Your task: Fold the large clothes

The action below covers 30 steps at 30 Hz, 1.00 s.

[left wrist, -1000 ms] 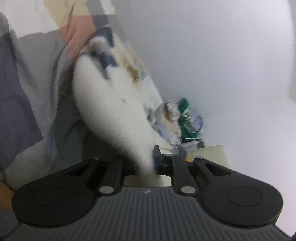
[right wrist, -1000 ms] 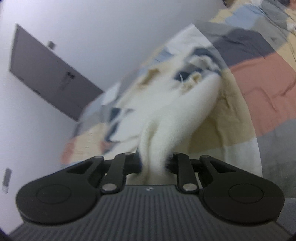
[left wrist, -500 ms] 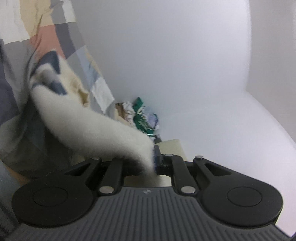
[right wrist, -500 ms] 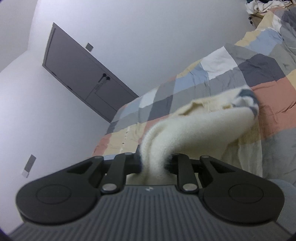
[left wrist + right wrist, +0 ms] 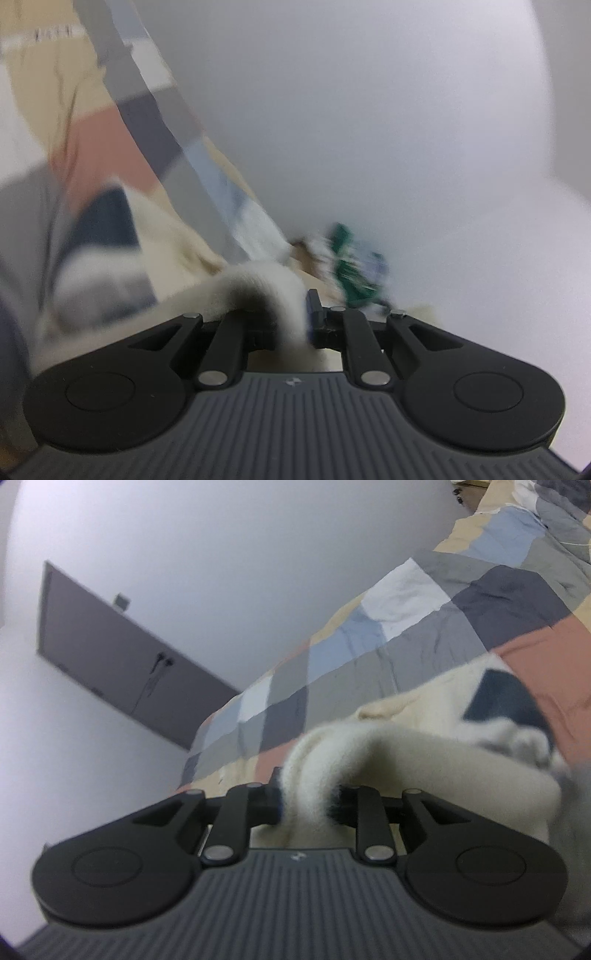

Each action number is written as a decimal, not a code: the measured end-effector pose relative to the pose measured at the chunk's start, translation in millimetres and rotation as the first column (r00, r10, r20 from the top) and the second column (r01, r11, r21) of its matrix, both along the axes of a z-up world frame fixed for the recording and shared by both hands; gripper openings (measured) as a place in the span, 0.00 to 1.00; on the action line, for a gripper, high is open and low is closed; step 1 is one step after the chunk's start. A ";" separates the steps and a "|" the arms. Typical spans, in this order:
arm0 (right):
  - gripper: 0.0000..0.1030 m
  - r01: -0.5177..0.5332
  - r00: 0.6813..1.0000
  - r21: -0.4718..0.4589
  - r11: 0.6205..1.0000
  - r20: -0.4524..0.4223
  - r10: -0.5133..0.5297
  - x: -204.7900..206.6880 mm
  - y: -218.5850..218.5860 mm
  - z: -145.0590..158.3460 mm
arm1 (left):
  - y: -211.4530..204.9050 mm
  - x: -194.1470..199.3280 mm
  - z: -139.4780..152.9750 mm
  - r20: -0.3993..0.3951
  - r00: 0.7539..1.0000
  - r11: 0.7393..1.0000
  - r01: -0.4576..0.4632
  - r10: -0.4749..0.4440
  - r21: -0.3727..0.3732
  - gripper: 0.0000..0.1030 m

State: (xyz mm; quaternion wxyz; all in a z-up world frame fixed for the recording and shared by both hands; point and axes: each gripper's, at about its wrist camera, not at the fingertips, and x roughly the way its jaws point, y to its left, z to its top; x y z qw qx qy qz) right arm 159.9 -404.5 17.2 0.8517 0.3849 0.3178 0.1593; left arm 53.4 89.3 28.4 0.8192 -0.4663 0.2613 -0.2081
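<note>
Both claws grip the cream fleece garment (image 5: 424,760), left gripper (image 5: 295,325) clamped tight, but my right gripper (image 5: 308,805) is opening with cloth between its jaws, so that edge may slip onto the patchwork quilt (image 5: 424,627).

Home bedroom, patchwork quilt (image 5: 424,635) on bed, grey door (image 5: 122,672), white walls (image 5: 369,110)

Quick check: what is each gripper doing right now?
Left gripper: shut on the white fleece garment.
Right gripper: jaws opening, the fleece between them.
</note>
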 end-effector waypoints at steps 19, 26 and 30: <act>0.26 0.041 0.965 -0.019 0.999 -0.258 -0.045 175.0 20.8 -145.9 | -16.2 209.7 -127.2 -0.223 0.974 0.952 0.026 0.045 0.306 0.16; 0.30 0.014 0.954 -0.058 0.998 -0.299 -0.031 183.5 30.4 -153.7 | -11.0 221.3 -143.6 -0.249 0.968 0.959 0.048 0.024 0.280 0.16; 0.62 -0.045 0.964 -0.084 0.995 -0.265 0.021 177.6 37.8 -146.7 | -19.3 212.5 -132.3 -0.211 0.978 0.952 0.075 -0.011 0.298 0.48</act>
